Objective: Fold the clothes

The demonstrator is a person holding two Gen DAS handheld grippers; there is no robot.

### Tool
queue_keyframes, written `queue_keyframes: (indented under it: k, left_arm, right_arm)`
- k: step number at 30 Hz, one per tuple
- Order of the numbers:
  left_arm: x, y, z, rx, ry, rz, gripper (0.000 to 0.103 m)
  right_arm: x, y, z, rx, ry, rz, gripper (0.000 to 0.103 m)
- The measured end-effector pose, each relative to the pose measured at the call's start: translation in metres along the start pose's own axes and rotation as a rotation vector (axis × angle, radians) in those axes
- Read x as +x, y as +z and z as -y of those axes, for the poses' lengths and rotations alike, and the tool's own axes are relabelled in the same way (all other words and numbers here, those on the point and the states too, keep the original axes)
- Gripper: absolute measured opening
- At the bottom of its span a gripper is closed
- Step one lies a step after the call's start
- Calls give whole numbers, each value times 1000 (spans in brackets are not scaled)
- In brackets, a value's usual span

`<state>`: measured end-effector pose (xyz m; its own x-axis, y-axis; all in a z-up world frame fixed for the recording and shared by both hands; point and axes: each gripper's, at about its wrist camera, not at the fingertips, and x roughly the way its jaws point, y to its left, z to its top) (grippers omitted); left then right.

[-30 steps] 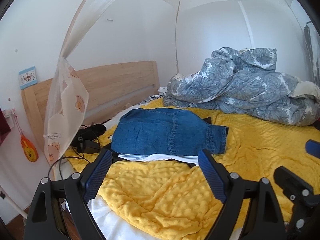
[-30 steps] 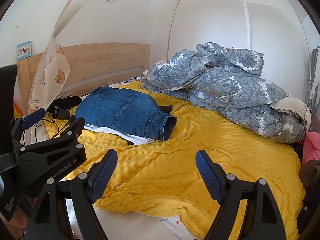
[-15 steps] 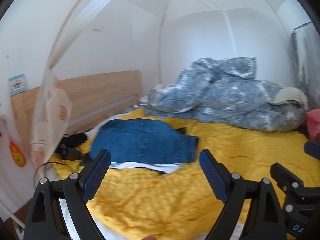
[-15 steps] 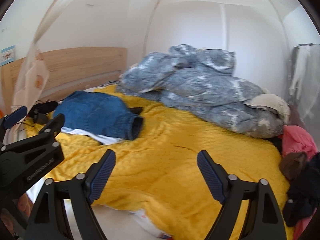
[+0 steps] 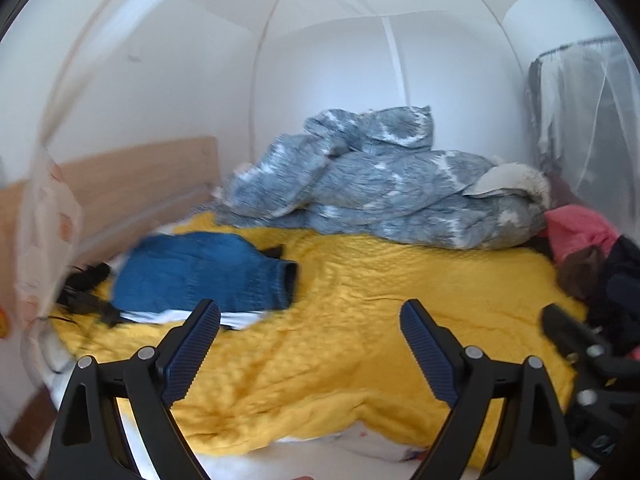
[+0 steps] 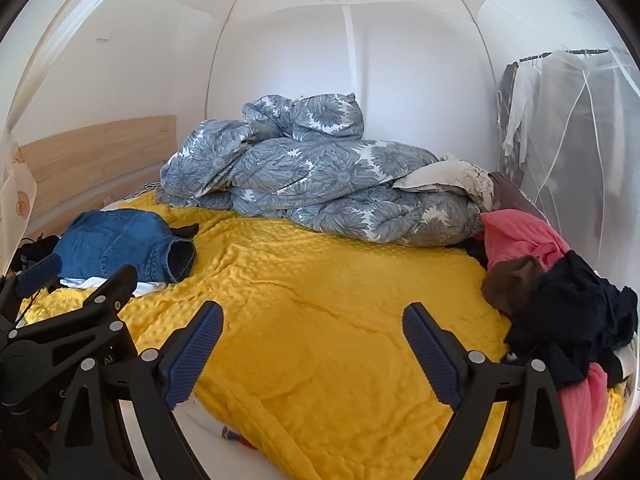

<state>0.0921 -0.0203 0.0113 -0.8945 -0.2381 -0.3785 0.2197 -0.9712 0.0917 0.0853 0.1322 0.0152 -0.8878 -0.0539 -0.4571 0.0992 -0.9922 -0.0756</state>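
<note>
- Ahead of the right gripper (image 6: 312, 344), whose jaws gape wide with nothing between them, lies bare yellow blanket (image 6: 320, 320); the unfolded heap (image 6: 560, 288) (pink, brown, black) sits off beyond its right jaw.
- Beyond the left jaw of the left gripper (image 5: 310, 340), equally wide and empty, rests the folded denim (image 5: 200, 276) on its stack.
- Best, I'd judge: take one garment from the heap by an edge and spread it flat between both grippers.

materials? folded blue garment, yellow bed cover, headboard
Folded blue garment: looks like denim, a matte mid-blue weave with stitched seams and a thick rolled cuff.
Yellow bed cover: probably plush fleece or minky, with a soft matte surface embossed in raised dots.
Headboard: pale wood or wood-look board, smooth, with faint grain lines; solid or veneer cannot be told.
</note>
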Motion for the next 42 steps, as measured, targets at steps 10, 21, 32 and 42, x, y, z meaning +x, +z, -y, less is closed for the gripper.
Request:
queue_keyframes:
  k: [10, 21, 32, 42]
  left_arm:
    - [-77, -7, -27, -53, 3, 31, 96]
    - [-122, -5, -39, -40, -68, 65, 97]
    - [-140, -6, -41, -28, -68, 94, 98]
    - [-142, -5, -43, -25, -48, 111, 98]
  right_arm:
    - [-78, -19, -12, -15, 35, 76, 93]
    - [-127, -30, -20, -7, 4, 78, 94]
    - [-142, -35, -20, -7, -14, 81, 94]
    - [-140, -35, -17, -3, -7, 71, 94]
